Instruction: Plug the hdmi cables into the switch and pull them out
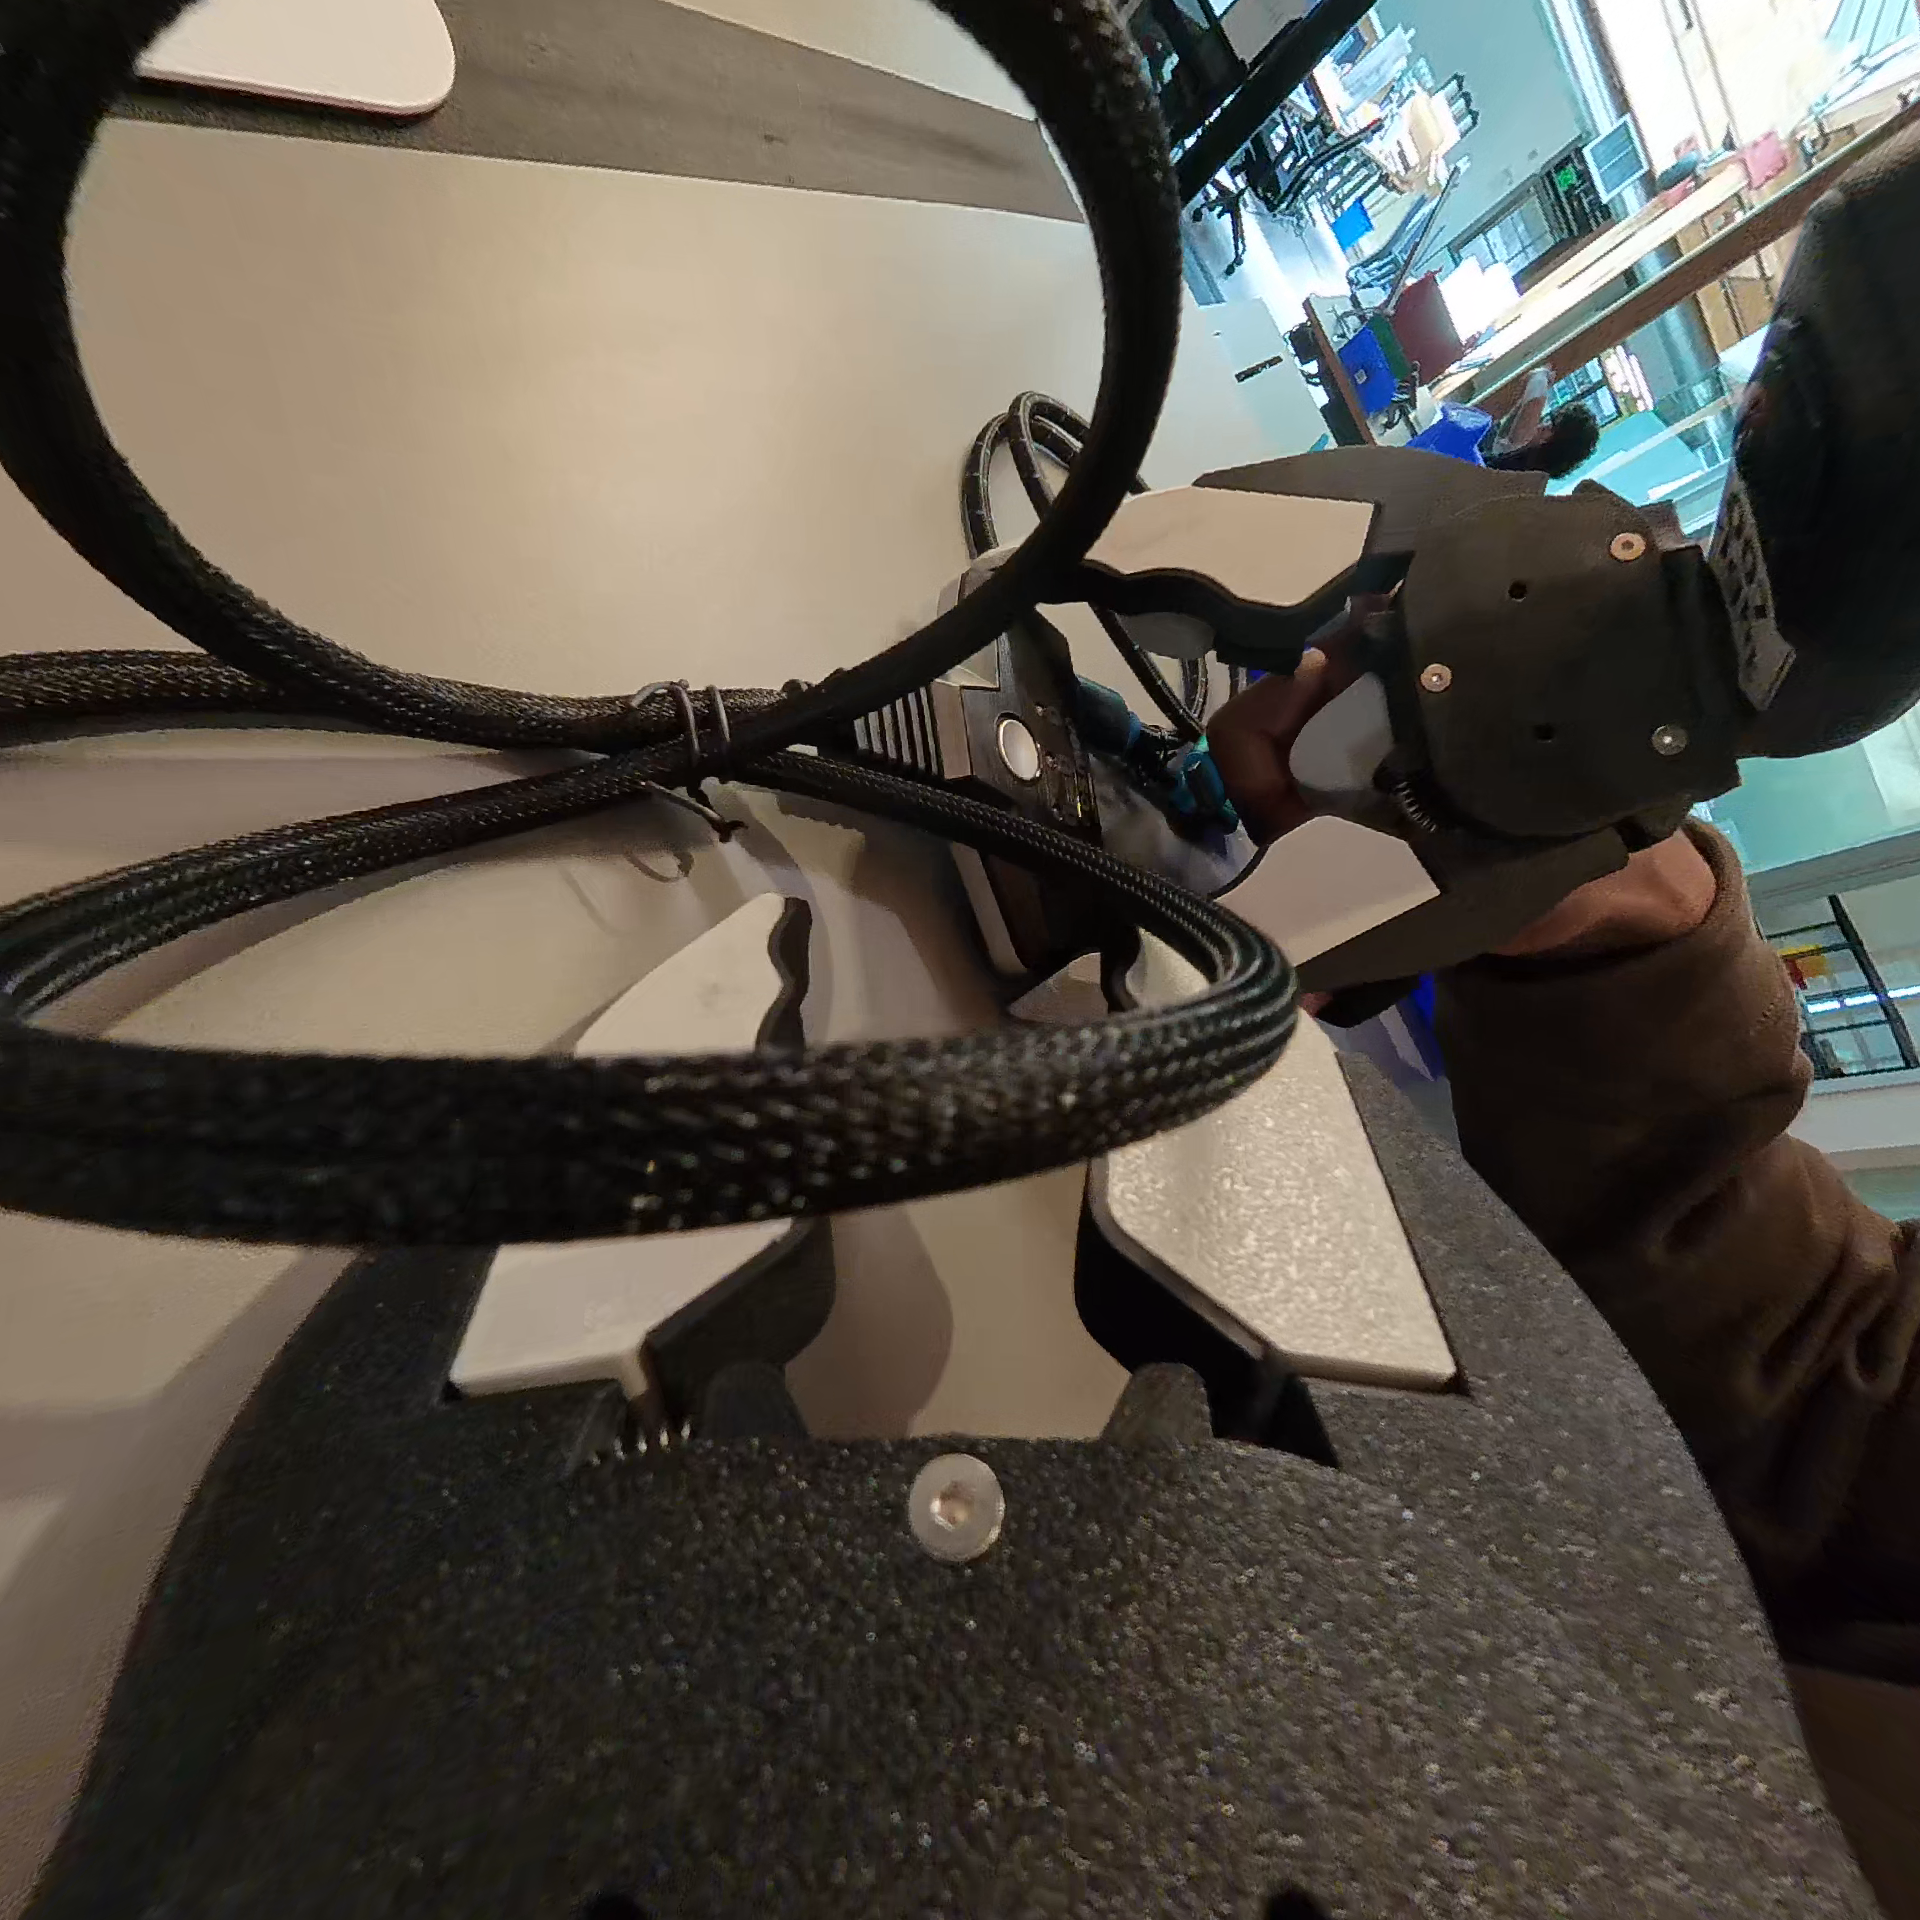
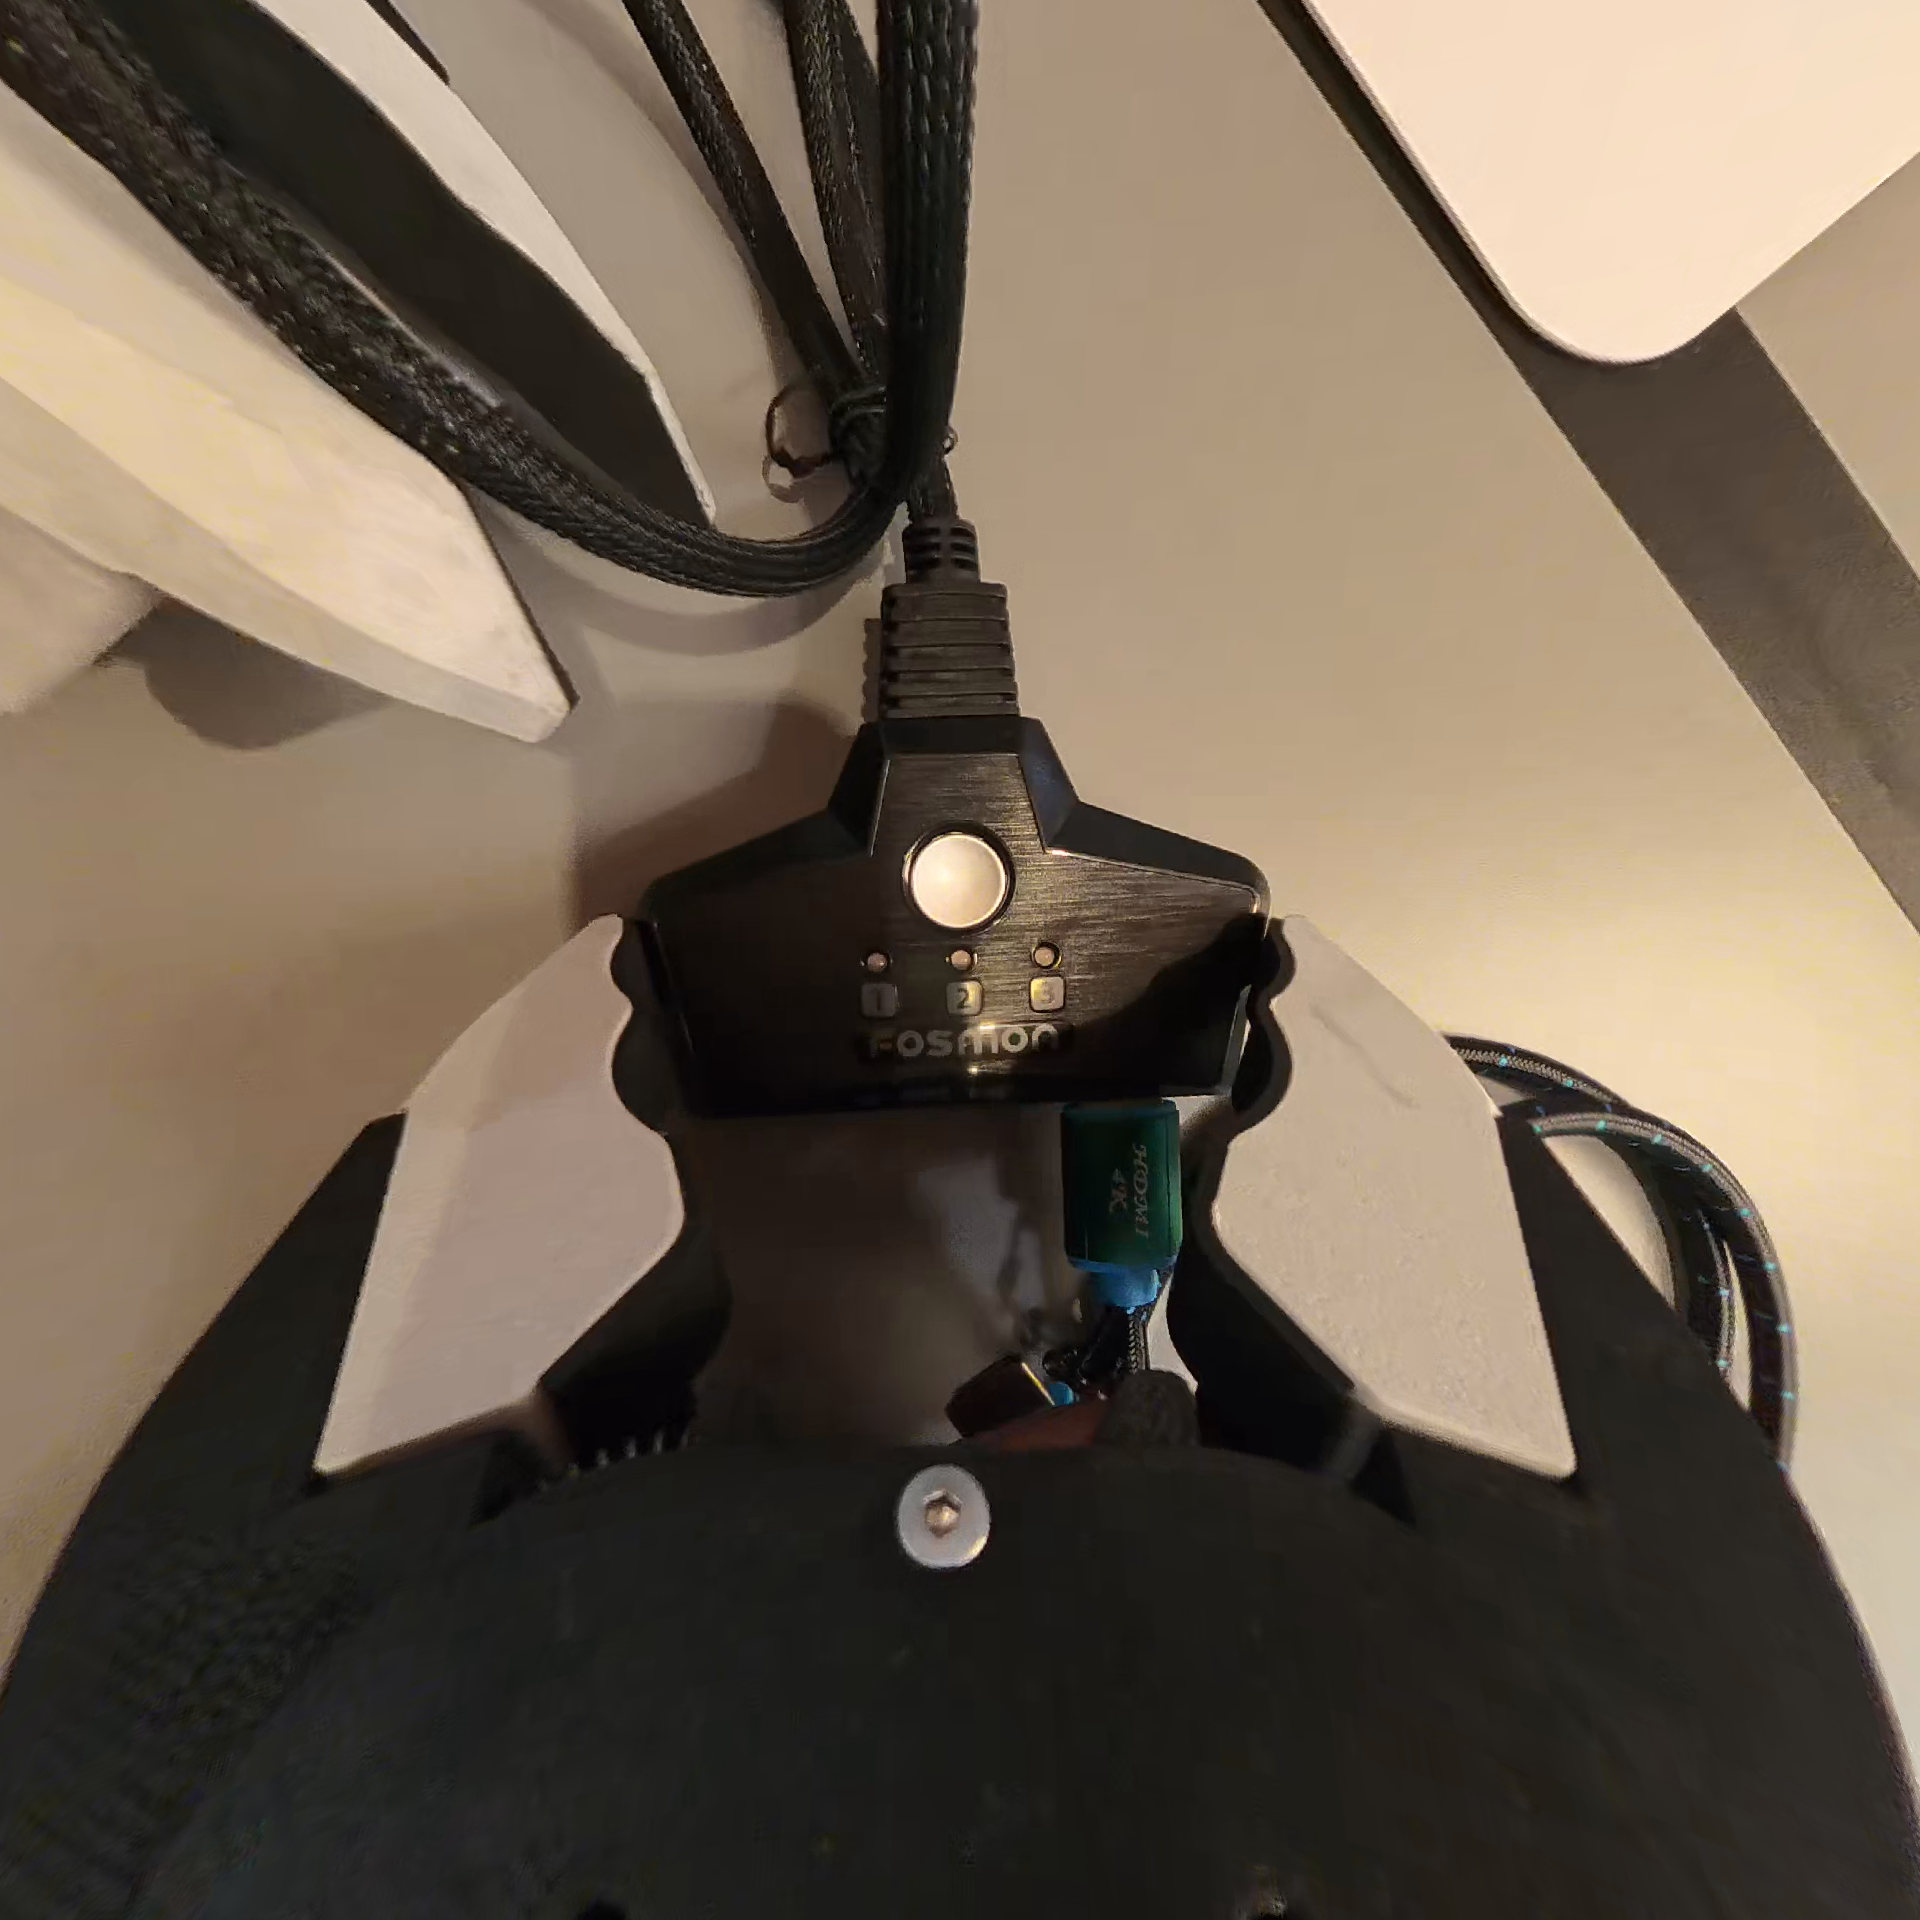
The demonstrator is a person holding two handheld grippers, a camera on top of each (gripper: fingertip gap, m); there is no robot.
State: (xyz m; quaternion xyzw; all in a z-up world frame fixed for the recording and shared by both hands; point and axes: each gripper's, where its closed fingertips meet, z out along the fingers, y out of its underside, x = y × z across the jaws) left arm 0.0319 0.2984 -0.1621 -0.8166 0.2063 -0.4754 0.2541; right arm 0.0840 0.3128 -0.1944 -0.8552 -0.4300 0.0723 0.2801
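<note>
My right gripper [image 2: 951, 997] is shut on a black switch box [image 2: 956, 1018] with a round silver button, one pad on each side. A green plug [image 2: 1122, 1184] sits in the box's near edge. In the left wrist view the right gripper [image 1: 1205, 769] holds the box [image 1: 1023, 748] against the pale table [image 1: 520, 416]. My left gripper [image 1: 935, 956] is open. A thick black braided cable [image 1: 644, 1132], tied with thin wire ties [image 1: 691, 727], loops across its fingers and nothing is gripped. One left finger [image 2: 260, 540] shows under the cable [image 2: 312, 312].
A second dark cable with blue flecks [image 2: 1662, 1195] coils at the right of the box. A white panel with rounded corners [image 2: 1621, 156] lies beyond a dark strip [image 2: 1558, 499] on the table. A sleeved hand [image 1: 1621, 1091] holds the right gripper. A room with shelves [image 1: 1558, 208] lies behind. The grippers' ends are close to 7 cm from one another.
</note>
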